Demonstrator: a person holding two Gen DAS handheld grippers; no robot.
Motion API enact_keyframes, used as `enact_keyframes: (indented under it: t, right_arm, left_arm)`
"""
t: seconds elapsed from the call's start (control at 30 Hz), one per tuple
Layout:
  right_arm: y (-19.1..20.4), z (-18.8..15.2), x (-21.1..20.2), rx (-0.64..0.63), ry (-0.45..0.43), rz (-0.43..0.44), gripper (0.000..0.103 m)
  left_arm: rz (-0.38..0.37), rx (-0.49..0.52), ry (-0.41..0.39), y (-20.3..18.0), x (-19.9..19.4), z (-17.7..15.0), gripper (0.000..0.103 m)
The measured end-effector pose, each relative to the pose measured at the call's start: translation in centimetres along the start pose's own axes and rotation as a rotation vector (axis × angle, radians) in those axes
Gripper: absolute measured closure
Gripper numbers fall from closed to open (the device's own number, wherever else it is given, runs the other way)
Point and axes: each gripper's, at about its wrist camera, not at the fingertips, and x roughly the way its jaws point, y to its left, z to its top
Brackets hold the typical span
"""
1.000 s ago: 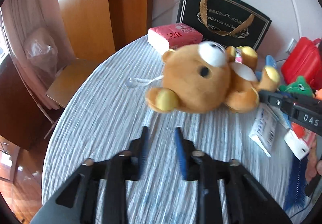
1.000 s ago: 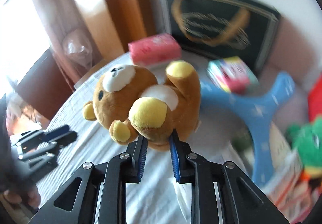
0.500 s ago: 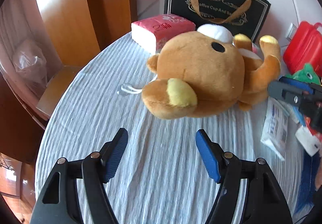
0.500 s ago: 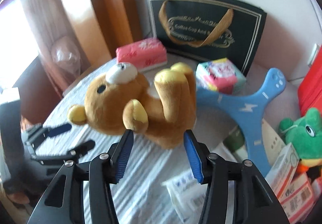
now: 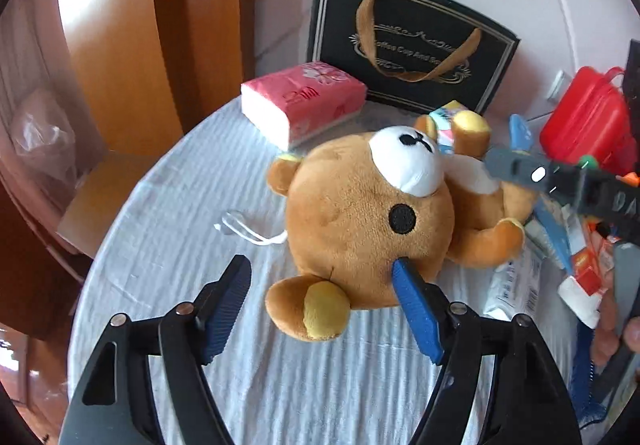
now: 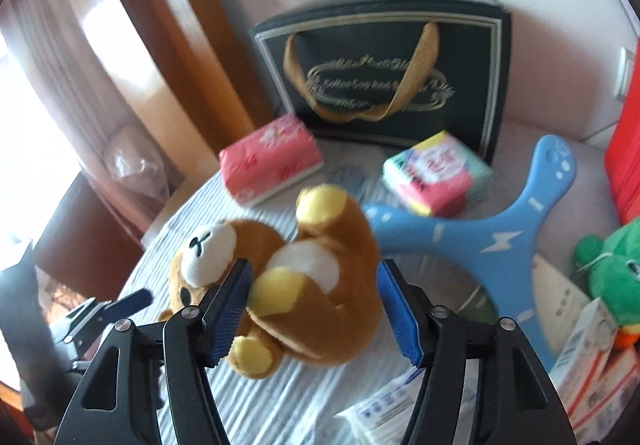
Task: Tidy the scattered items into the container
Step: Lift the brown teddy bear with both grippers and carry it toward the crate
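Observation:
A brown teddy bear (image 5: pixel 360 217) lies on its back on the striped tablecloth (image 5: pixel 160 245). My left gripper (image 5: pixel 320 269) is opening, with the bear's lower ear between its blue pads; the right pad rests by the head and nothing is gripped. In the right wrist view the bear (image 6: pixel 328 285) lies between the opening jaws of my right gripper (image 6: pixel 314 269), and the pads stand off it. The black gift bag (image 5: pixel 412 49) stands upright at the back, against the wall. Each gripper shows in the other's view: the right gripper (image 5: pixel 540 181) and the left gripper (image 6: pixel 120 305).
A pink tissue pack (image 5: pixel 304 105) lies left of the bag, a colourful pack (image 6: pixel 436 177) in front of it. A blue boomerang-shaped toy (image 6: pixel 460 241), a green frog plush (image 6: pixel 616 269), a red case (image 5: pixel 584 117), white packets (image 5: pixel 516 285) and boxes (image 6: pixel 592 357) crowd the right side.
My right gripper, shut on the bear's leg a second ago, has opened and the bear now lies on the table. My left gripper has widened and come up to the bear's head.

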Motion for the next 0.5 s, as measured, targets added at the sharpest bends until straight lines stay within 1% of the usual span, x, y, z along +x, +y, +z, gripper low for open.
enact_keyframes:
  t: [0.1, 0.17, 0.2, 0.23, 0.33, 0.4, 0.47, 0.5]
  right_arm:
    - [0.6, -0.8, 1.0, -0.031, 0.021, -0.021, 0.039]
    - [0.6, -1.2, 1.3, -0.036, 0.023, -0.022, 0.039]
    - [0.5, -1.2, 1.5, -0.041, 0.023, -0.030, 0.041]
    - [0.5, -1.1, 1.8, -0.050, 0.025, -0.042, 0.047]
    - [0.2, -0.8, 2.2, -0.055, 0.029, -0.052, 0.049]
    - [0.1, -0.8, 2.1, -0.058, 0.027, -0.056, 0.050]
    - [0.1, -0.7, 2.1, -0.061, 0.024, -0.059, 0.050]
    - [0.1, -0.7, 2.2, -0.066, 0.024, -0.062, 0.051]
  left_arm:
    - [-0.027, -0.022, 0.003, 0.7, 0.0, -0.3, 0.030]
    - [-0.024, -0.013, 0.006, 0.6, -0.3, -0.7, 0.030]
    - [-0.022, -0.003, 0.010, 0.6, -0.2, -1.0, 0.030]
    - [-0.023, 0.007, 0.019, 0.6, -0.1, -1.4, 0.030]
    - [0.001, -0.014, 0.019, 0.9, 0.6, -1.7, 0.030]
    - [-0.017, -0.025, 0.015, 1.2, 1.3, -1.3, 0.030]
    - [-0.030, -0.015, -0.001, 1.3, 1.6, -1.0, 0.030]
    - [-0.038, -0.004, -0.013, 1.2, 1.4, -1.0, 0.036]
